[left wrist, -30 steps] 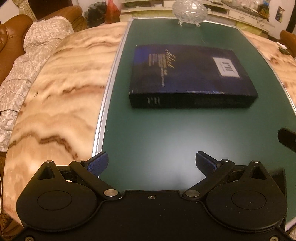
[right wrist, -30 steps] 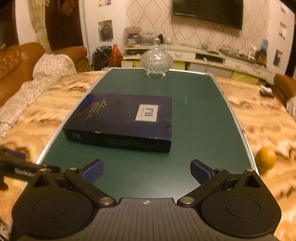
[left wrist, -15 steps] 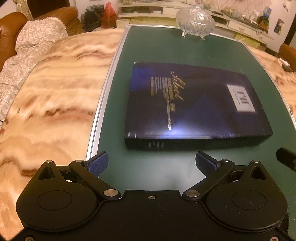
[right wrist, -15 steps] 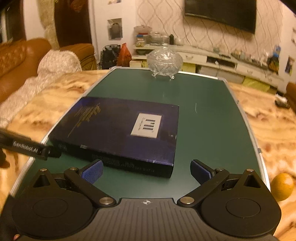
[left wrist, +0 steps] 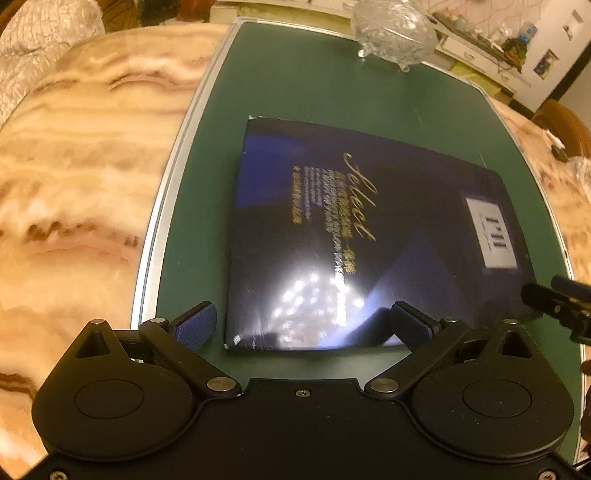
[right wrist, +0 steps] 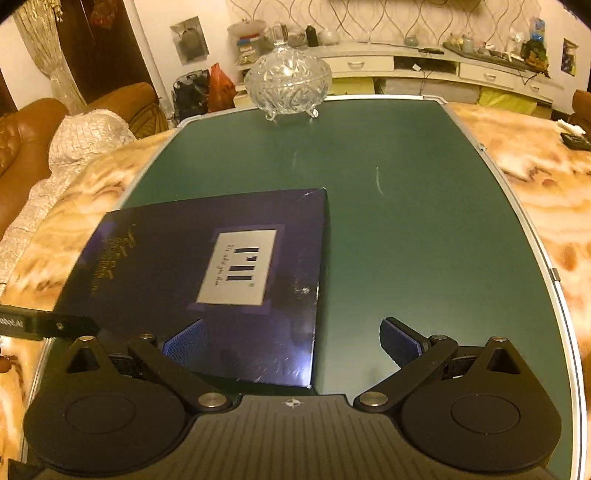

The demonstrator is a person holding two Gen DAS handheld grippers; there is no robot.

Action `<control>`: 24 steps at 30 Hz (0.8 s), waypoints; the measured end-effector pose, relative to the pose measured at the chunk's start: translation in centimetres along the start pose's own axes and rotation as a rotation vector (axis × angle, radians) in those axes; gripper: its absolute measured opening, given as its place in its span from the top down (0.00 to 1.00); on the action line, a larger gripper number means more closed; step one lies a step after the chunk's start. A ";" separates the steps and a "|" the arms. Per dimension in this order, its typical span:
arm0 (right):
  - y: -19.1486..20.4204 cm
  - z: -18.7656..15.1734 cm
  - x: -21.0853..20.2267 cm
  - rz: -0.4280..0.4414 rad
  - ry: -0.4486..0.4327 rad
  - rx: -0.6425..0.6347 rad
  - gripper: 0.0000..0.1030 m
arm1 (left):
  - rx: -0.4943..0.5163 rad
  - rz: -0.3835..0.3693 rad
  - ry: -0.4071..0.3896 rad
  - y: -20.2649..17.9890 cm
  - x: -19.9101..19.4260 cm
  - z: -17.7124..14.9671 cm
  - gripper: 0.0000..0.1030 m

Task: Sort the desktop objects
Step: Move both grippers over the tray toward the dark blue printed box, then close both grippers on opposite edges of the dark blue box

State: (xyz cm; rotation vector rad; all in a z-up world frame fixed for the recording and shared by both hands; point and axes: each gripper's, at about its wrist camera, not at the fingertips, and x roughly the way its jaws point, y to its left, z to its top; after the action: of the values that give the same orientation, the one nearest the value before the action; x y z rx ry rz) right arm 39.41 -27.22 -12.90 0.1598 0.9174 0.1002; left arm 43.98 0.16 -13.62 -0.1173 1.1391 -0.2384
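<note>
Flat glossy box [left wrist: 362,236]: stiff, slick-faced, probably weighty; take by near corners, where left tool [left wrist: 304,325] and right tool [right wrist: 291,341] gape wide.

Dark navy box [left wrist: 354,236] with gold lettering, green mat [right wrist: 424,229], cream-and-brown marbled table [left wrist: 74,177].

Dark blue box [left wrist: 354,229] flat on green mat [left wrist: 295,85], left gripper [left wrist: 303,325] fingers [left wrist: 195,325] spread around its near-left corner.

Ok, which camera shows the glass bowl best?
The right wrist view: the glass bowl sits whole and sharp at the green mat's far end. The left wrist view cuts off its top at the frame edge.
</note>
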 end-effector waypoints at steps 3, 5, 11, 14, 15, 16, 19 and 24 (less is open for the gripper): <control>-0.4 0.1 0.9 0.026 0.009 0.016 0.00 | -0.001 -0.012 -0.004 0.4 0.3 0.7 0.01; -0.6 0.2 1.5 0.035 0.014 0.026 0.00 | 0.011 -0.025 -0.003 0.6 0.5 1.1 0.01; -0.9 0.6 2.5 0.065 0.022 0.043 0.00 | 0.037 -0.093 0.006 1.7 1.5 2.3 0.01; -1.3 0.7 3.0 0.101 0.025 0.059 0.01 | 0.026 -0.125 0.002 2.4 1.8 2.7 0.01; -1.5 0.7 3.1 0.114 0.027 0.064 0.01 | 0.025 -0.137 0.003 2.6 2.0 2.8 0.01; -1.6 0.7 3.3 0.123 0.028 0.068 0.01 | 0.025 -0.149 0.003 2.8 2.1 3.0 0.02; -1.8 0.8 3.6 0.154 0.029 0.082 0.03 | 0.021 -0.179 0.004 3.3 2.5 3.2 0.02; -1.8 1.1 4.1 0.180 0.031 0.090 0.06 | 0.019 -0.206 0.008 3.5 3.1 3.5 0.02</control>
State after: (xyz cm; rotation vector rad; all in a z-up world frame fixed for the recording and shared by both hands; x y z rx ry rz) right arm 42.82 -28.44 -15.77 0.3251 0.9376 0.2289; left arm 48.87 2.69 -15.65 -0.2172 1.1334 -0.4328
